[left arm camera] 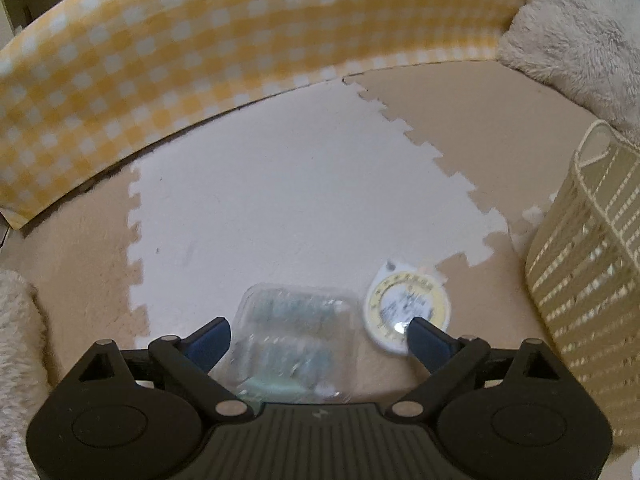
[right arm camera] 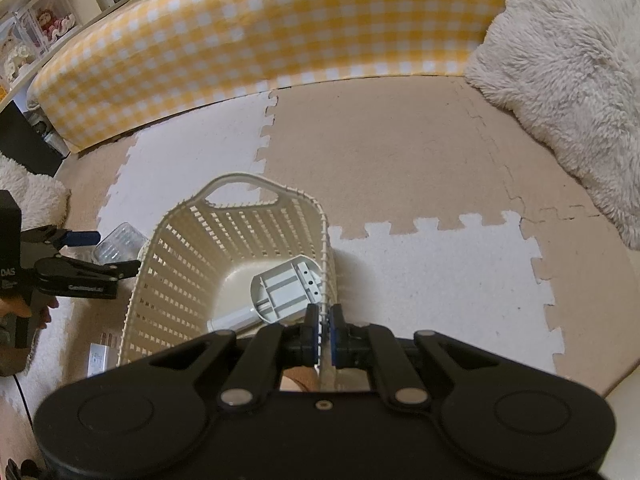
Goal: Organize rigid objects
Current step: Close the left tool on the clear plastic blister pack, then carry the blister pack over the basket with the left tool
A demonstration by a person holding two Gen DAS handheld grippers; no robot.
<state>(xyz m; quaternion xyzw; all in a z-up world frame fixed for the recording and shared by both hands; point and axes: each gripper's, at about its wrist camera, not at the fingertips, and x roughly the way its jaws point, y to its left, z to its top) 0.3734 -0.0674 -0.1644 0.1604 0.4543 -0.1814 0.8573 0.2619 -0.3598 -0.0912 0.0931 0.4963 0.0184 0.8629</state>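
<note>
Where its blue fingers [left arm camera: 426, 338] spread wide, the left gripper [left arm camera: 316, 334] straddles a clear plastic box [left arm camera: 294, 340] on the white floor mat [left arm camera: 280, 200]; a round dial [left arm camera: 408, 304] lies just beside it. Only the right wrist view shows the right gripper [right arm camera: 325, 330] clamped on the basket [right arm camera: 192, 264] rim, and a grey bracket [right arm camera: 286, 292] lying inside.

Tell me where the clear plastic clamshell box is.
The clear plastic clamshell box lies on the foam floor mat between the open left gripper's fingers, left of the round white-and-yellow dial.
</note>
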